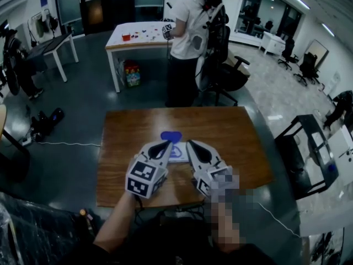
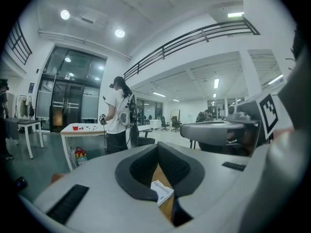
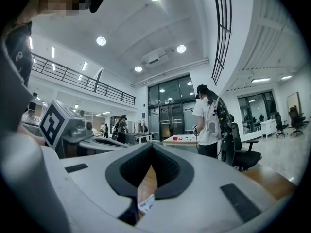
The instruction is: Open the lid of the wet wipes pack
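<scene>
The wet wipes pack (image 1: 178, 155) is white and lies flat near the middle of the wooden table (image 1: 237, 148). A blue lid (image 1: 171, 136) shows at its far side; whether it is flipped up I cannot tell. My left gripper (image 1: 166, 144) and right gripper (image 1: 190, 144) hover side by side above the pack, pointing away from me. Both are shut with nothing between the jaws. In the left gripper view, a corner of the pack (image 2: 163, 191) shows in the gap below the closed left gripper (image 2: 158, 147). The right gripper view shows the pack (image 3: 146, 203) below the closed right gripper (image 3: 152, 146).
A person (image 1: 187, 43) stands at a white table (image 1: 135, 37) beyond my table, with an office chair (image 1: 229, 70) beside them. A black rack (image 1: 311, 148) stands to the right. Bags (image 1: 47, 123) and a cable (image 1: 60, 143) lie on the floor at the left.
</scene>
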Demonstrator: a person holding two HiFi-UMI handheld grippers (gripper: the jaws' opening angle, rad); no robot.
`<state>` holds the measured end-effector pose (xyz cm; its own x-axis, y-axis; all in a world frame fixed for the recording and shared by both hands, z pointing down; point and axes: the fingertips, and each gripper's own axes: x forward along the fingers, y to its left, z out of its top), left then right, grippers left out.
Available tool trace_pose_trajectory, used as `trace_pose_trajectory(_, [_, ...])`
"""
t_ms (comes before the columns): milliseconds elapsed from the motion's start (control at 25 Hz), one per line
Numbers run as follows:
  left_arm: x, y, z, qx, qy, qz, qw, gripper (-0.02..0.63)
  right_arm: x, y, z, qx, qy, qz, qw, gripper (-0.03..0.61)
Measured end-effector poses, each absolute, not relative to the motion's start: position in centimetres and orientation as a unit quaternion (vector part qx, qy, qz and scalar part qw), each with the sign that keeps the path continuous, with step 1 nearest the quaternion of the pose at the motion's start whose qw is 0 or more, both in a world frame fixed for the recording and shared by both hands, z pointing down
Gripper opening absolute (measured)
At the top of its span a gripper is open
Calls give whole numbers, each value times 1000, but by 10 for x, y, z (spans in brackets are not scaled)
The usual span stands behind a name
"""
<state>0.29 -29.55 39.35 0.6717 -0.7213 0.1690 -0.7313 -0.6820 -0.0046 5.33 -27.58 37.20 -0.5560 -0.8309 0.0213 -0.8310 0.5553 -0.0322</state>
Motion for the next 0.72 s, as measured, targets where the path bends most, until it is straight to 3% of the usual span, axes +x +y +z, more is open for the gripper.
trace_pose_trajectory(720, [11,-267,383,905,-417,73,30,8,57,-248,354,451,-892,11,-1,9])
